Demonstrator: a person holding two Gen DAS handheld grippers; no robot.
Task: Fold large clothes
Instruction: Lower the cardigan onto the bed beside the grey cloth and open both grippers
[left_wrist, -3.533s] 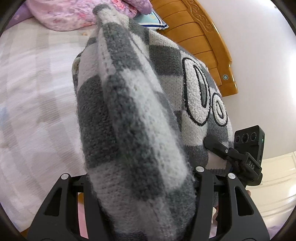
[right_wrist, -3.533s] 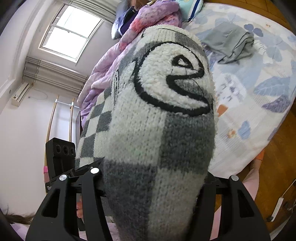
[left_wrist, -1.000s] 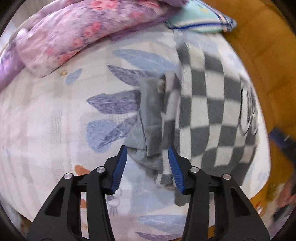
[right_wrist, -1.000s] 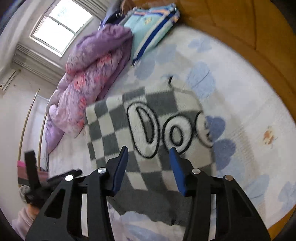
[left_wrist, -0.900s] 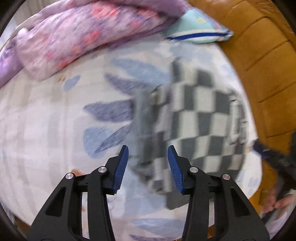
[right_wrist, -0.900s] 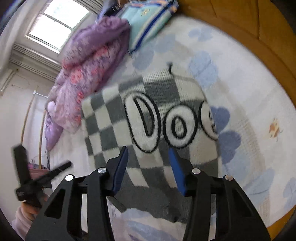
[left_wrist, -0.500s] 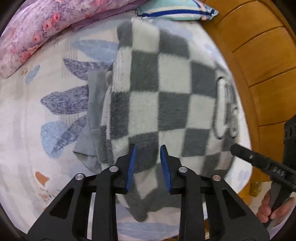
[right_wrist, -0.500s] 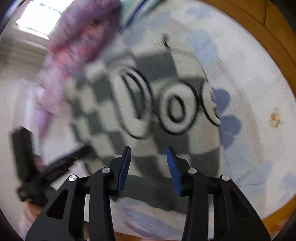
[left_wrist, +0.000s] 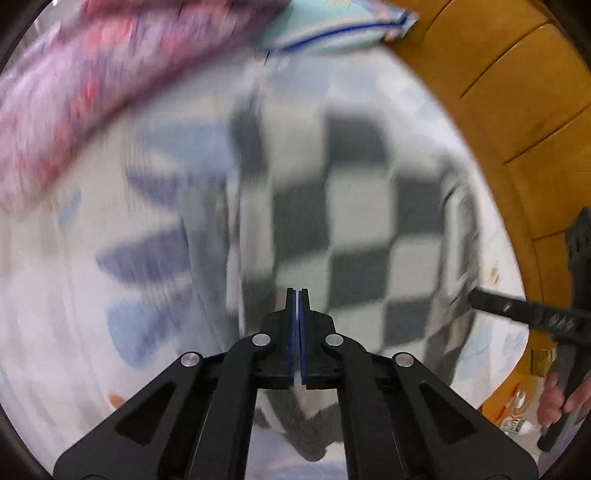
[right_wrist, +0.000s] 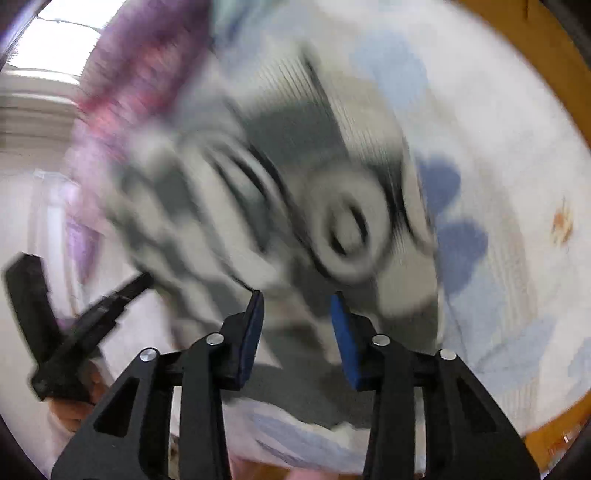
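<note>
A folded grey-and-white checked sweater (left_wrist: 354, 221) with big looped letters lies flat on the leaf-print bed sheet (left_wrist: 74, 277). My left gripper (left_wrist: 297, 291) hovers over the sweater's near left edge, pointing steeply down. It is shut, pads together, with no cloth between them. My right gripper (right_wrist: 296, 297) hangs over the lettered end of the sweater (right_wrist: 295, 177). Its jaws are closing, and the blue pads (right_wrist: 341, 332) still stand apart and press on nothing. Both views are blurred by motion.
A purple floral quilt (left_wrist: 92, 81) and a striped pillow (left_wrist: 332, 26) lie at the head of the bed. The wooden bed frame (left_wrist: 517, 110) runs along the right. A hand (left_wrist: 554, 398) holds the other tool there. A grey garment (left_wrist: 210, 251) shows beside the sweater.
The sweater, earlier held up in both grippers, now lies on the bed. The left jaws went from open to shut. Both grippers sank closer to the sweater, and the right jaws narrowed a little.
</note>
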